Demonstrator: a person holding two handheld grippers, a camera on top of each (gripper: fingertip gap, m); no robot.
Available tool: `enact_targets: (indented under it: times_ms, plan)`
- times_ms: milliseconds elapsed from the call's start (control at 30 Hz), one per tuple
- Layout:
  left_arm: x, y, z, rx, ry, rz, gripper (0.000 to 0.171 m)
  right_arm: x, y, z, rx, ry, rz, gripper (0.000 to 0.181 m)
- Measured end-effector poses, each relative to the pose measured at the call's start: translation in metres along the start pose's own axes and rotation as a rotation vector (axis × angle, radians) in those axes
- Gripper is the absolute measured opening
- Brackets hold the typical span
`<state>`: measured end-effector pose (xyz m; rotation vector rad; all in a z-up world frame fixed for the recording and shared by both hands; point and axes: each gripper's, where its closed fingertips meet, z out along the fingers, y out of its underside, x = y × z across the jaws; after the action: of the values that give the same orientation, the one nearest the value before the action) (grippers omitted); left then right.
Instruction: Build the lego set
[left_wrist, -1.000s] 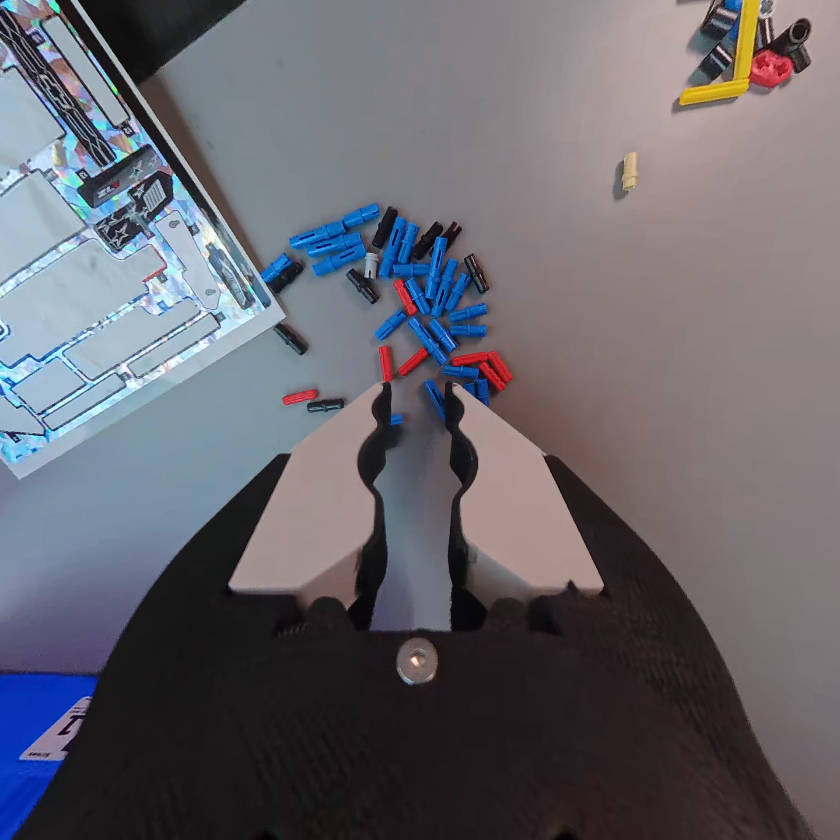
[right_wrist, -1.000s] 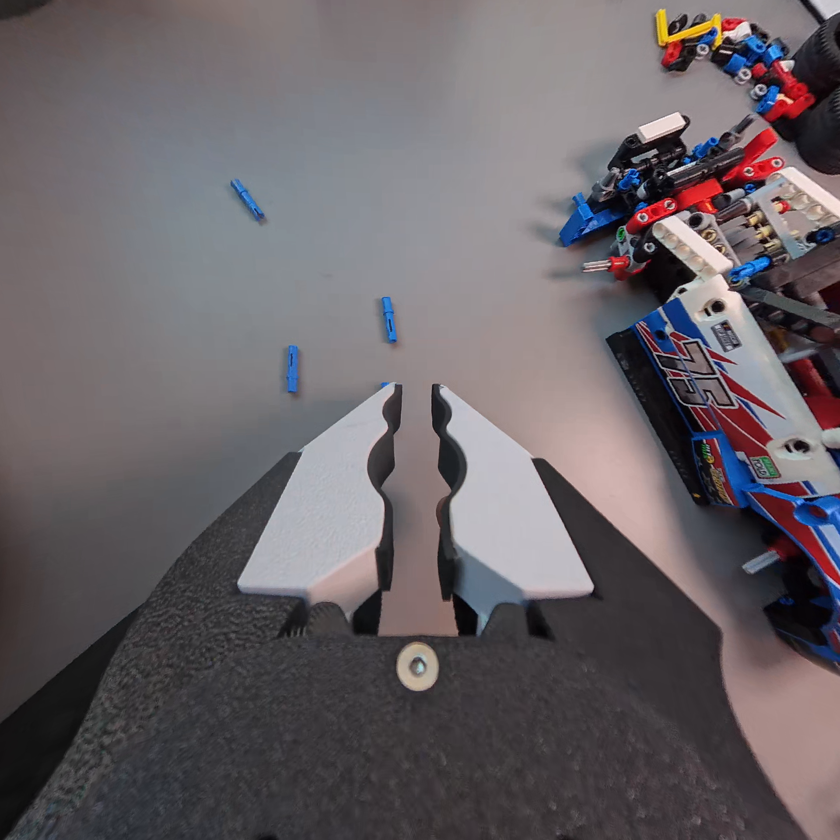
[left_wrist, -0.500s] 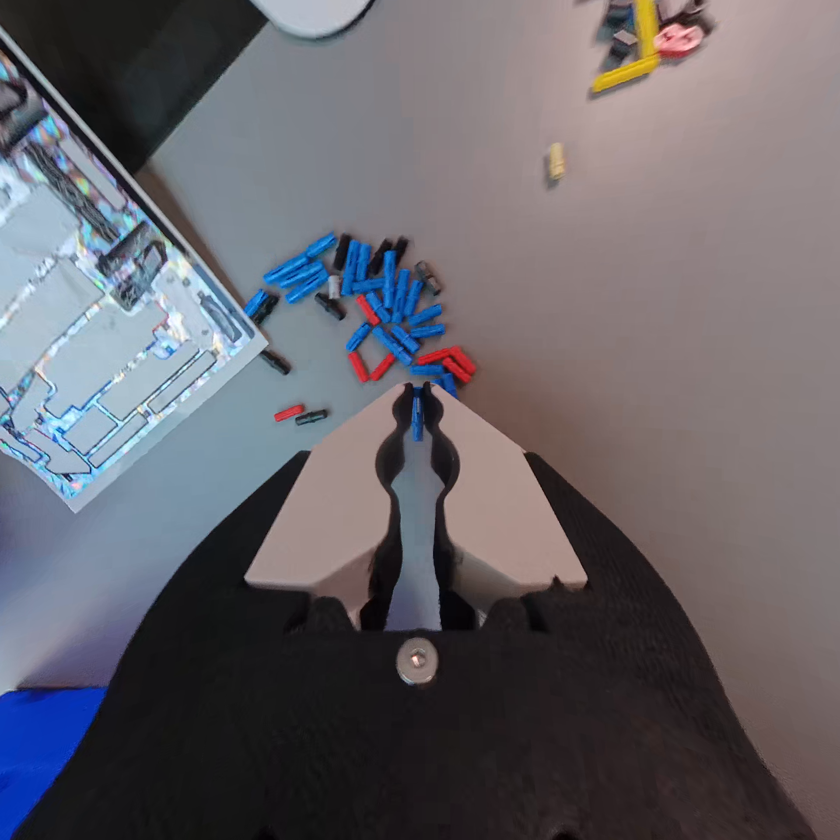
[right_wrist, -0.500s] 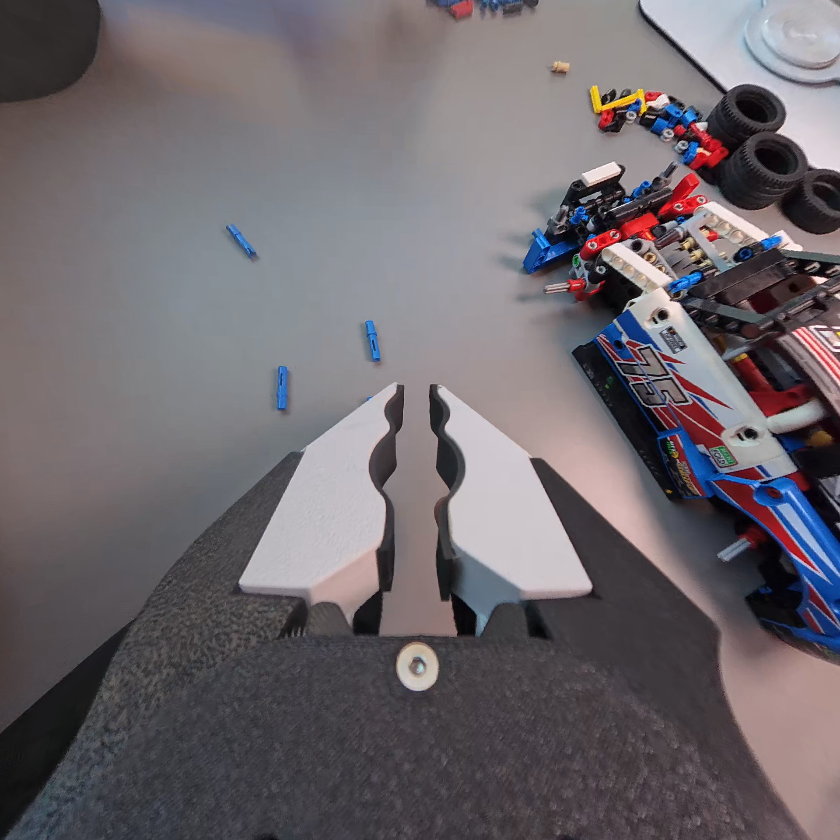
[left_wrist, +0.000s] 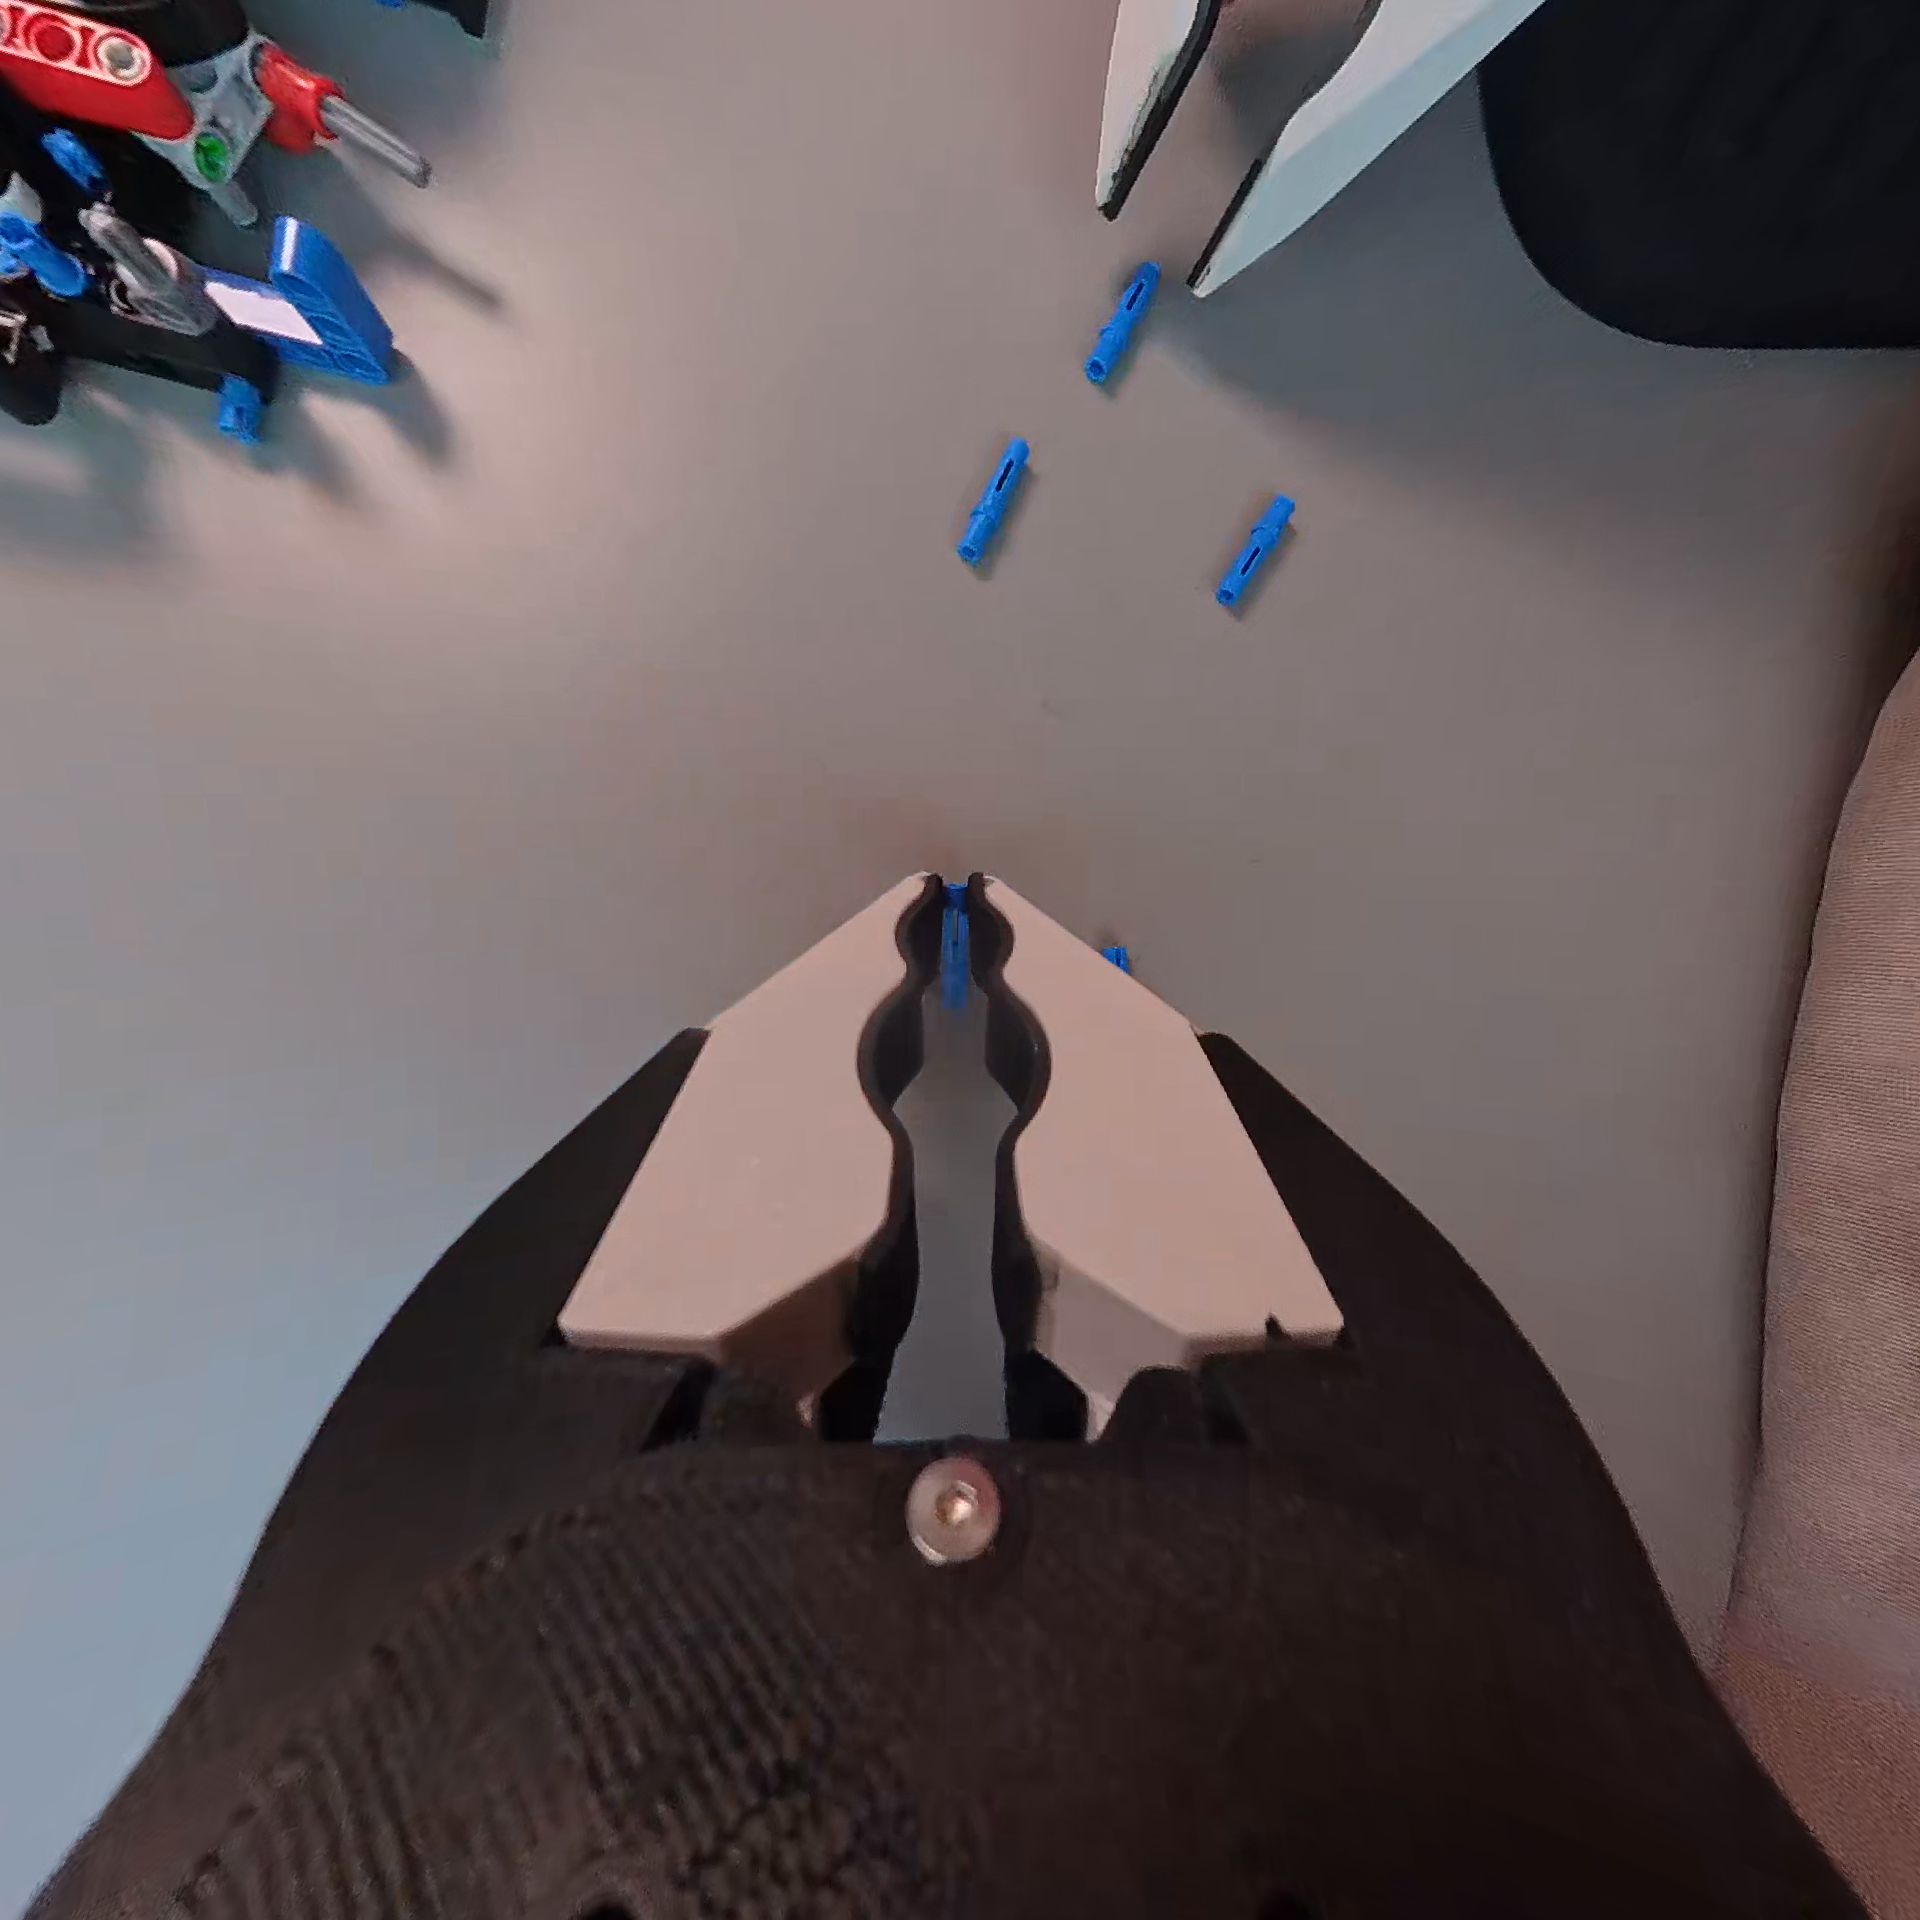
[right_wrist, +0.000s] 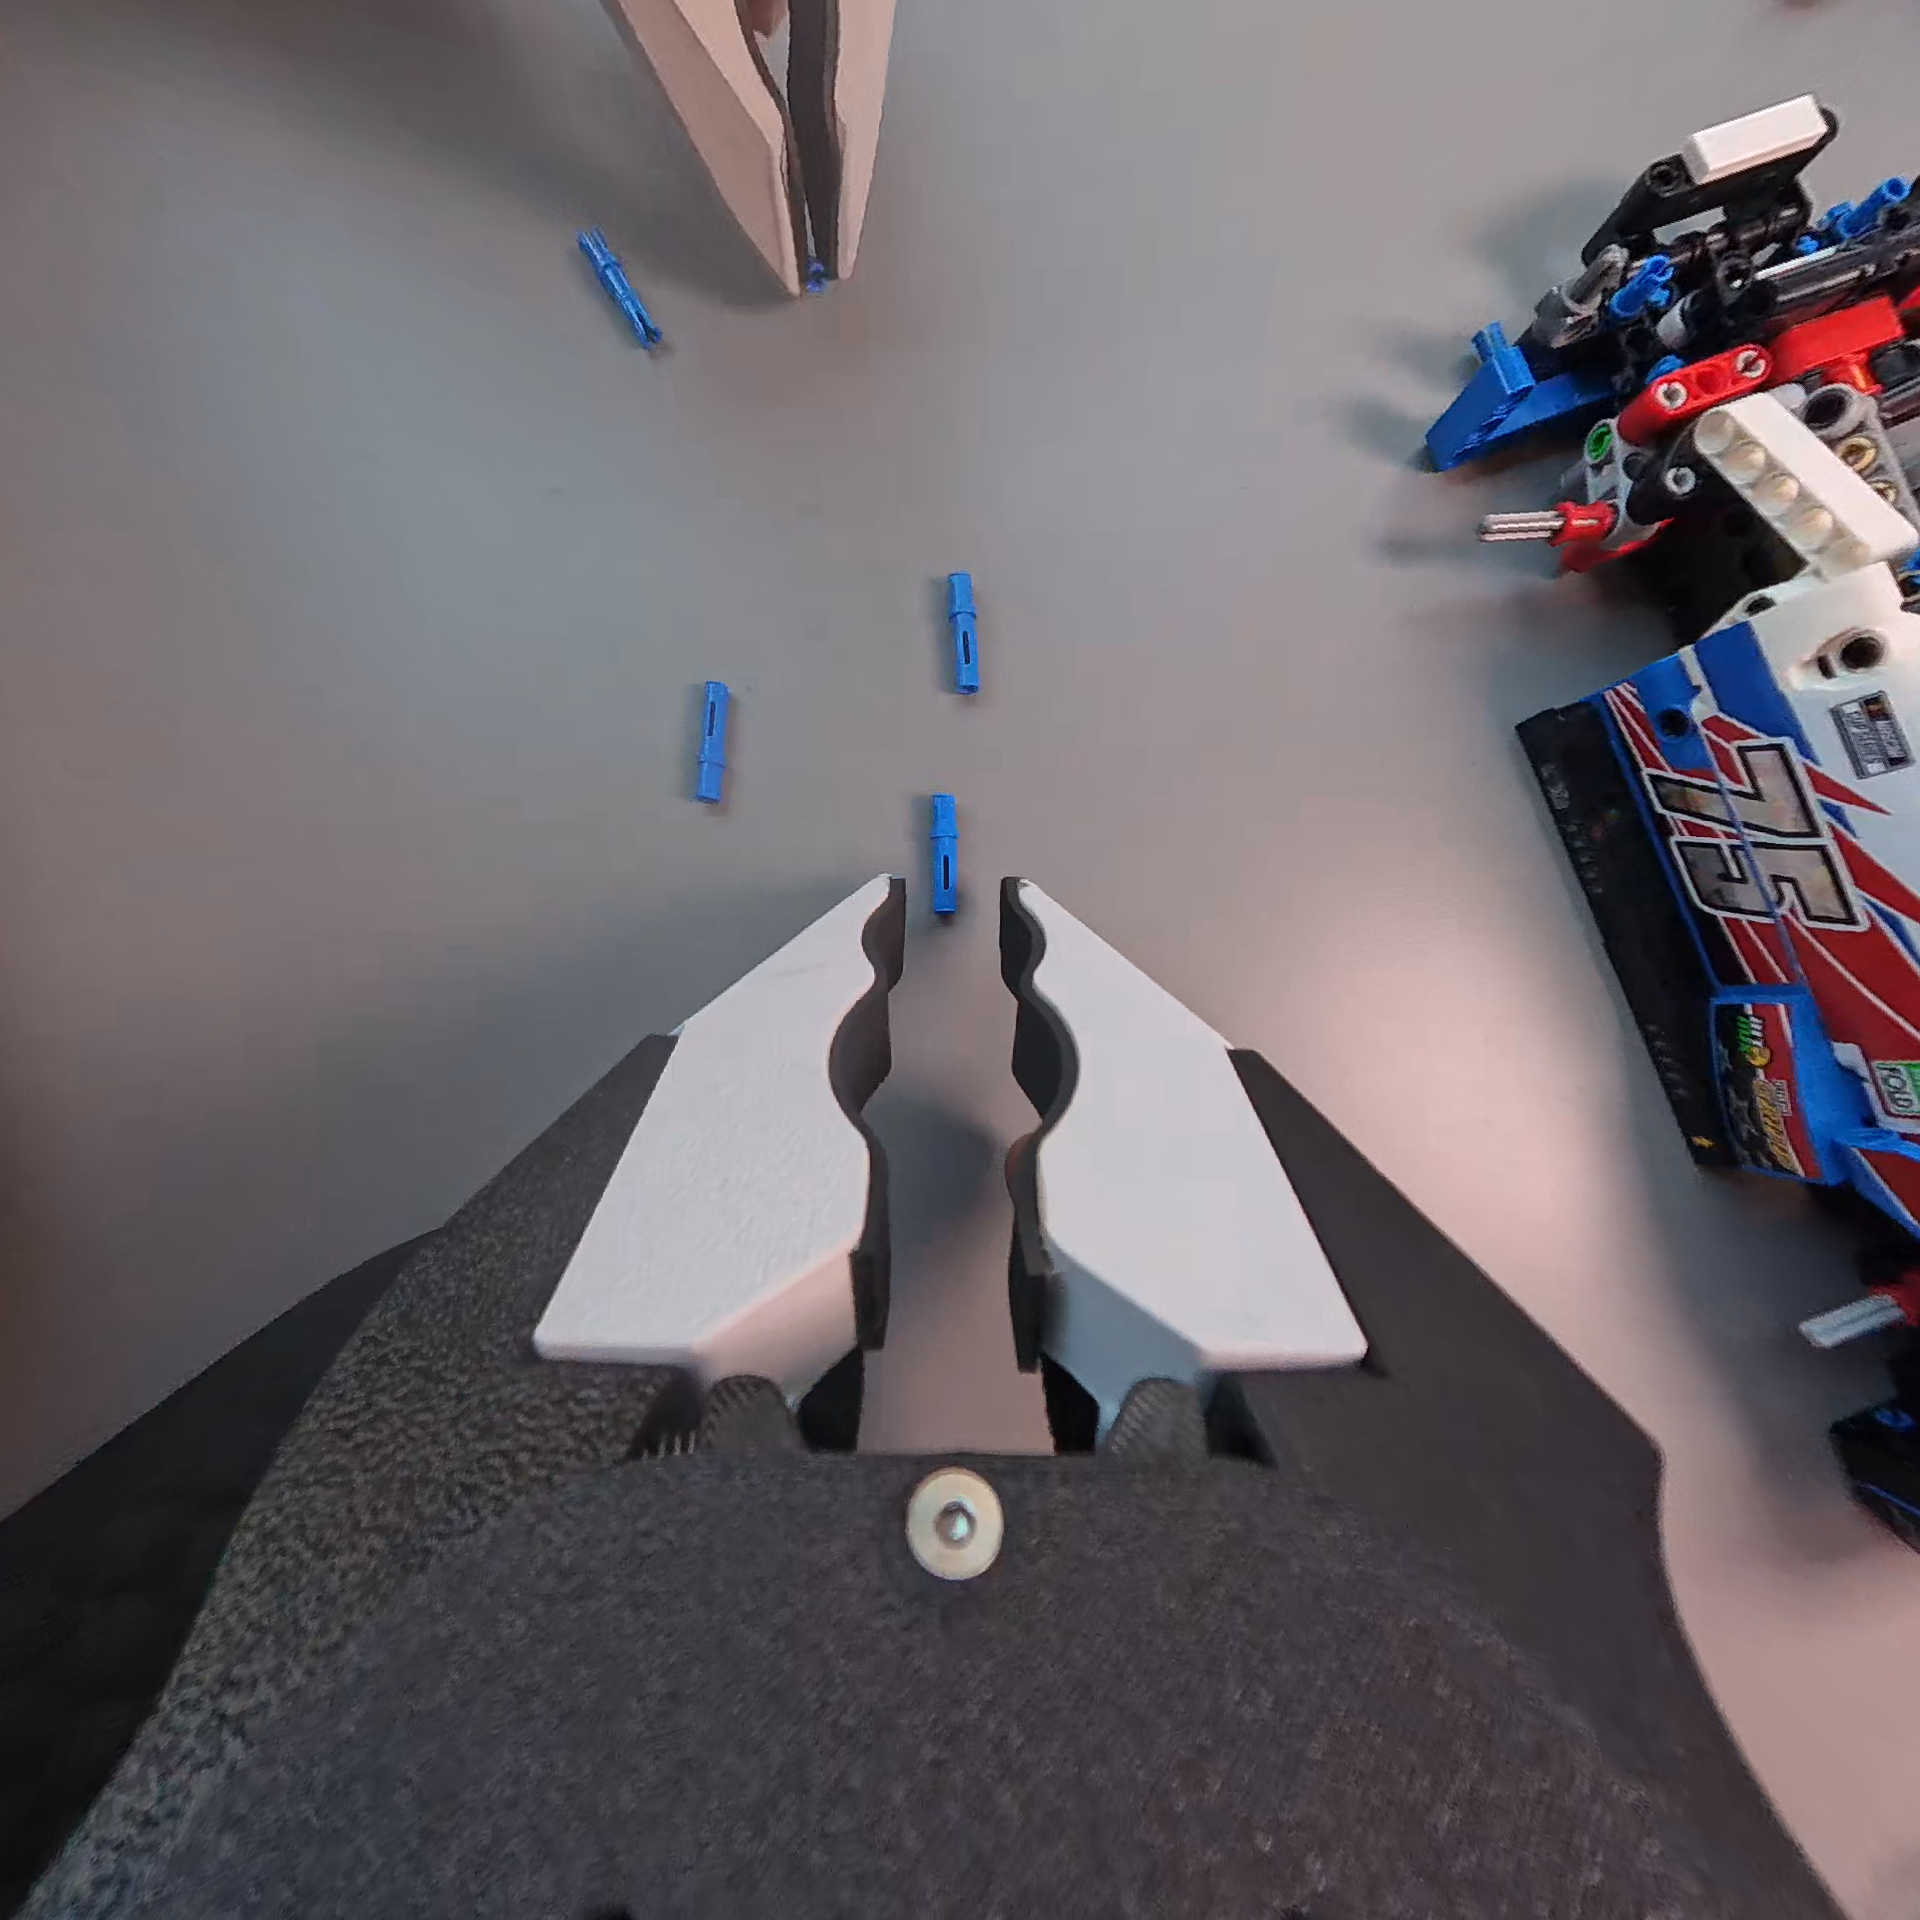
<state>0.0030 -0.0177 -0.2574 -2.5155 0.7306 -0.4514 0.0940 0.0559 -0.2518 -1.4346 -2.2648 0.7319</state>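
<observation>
In the left wrist view we see our left claw (left_wrist: 954, 883) clamped on a small blue pin (left_wrist: 954, 951), its tips low over the grey table (left_wrist: 520, 727). Another blue pin end (left_wrist: 1115, 957) peeks out at the right finger's edge, at about 2 o'clock from the tips. Three loose blue pins lie apart toward 12 and 1 o'clock: one (left_wrist: 994, 501) straight ahead, one (left_wrist: 1255, 550) to its right, and one (left_wrist: 1121, 321) farther off, just beside the tips of our right claw (left_wrist: 1148, 249), which enters from the top edge. At 10 o'clock sits the front end of the partly built lego car (left_wrist: 156, 260), with blue, red and black parts. In the right wrist view, our right claw (right_wrist: 950, 885) stands parted and holds nothing; a blue pin (right_wrist: 943, 854) lies on the table just ahead of its tips, at 12 o'clock. Two more pins (right_wrist: 963, 632) (right_wrist: 712, 741) lie beyond it, and a fourth (right_wrist: 618, 287) at 11 o'clock, near our left claw (right_wrist: 812, 278). The car (right_wrist: 1766, 779) fills the 2 to 3 o'clock side.
</observation>
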Motion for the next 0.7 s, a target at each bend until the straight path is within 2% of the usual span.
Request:
enact_targets:
  times_ms: [100, 333, 700]
  plan:
    - [0.001, 0.0, 0.003, 0.008, -0.011, 0.026, 0.004, 0.0, -0.001, 0.001, -0.01, 0.02, -0.01, 0.011]
    - [0.004, -0.002, -0.005, 0.086, -0.023, 0.022, 0.019, -0.004, -0.006, 0.011, -0.032, 0.016, -0.041, 0.002]
    - [0.016, 0.029, -0.016, 0.113, -0.044, 0.04, 0.038, -0.013, -0.034, 0.033, -0.013, -0.012, -0.114, 0.002]
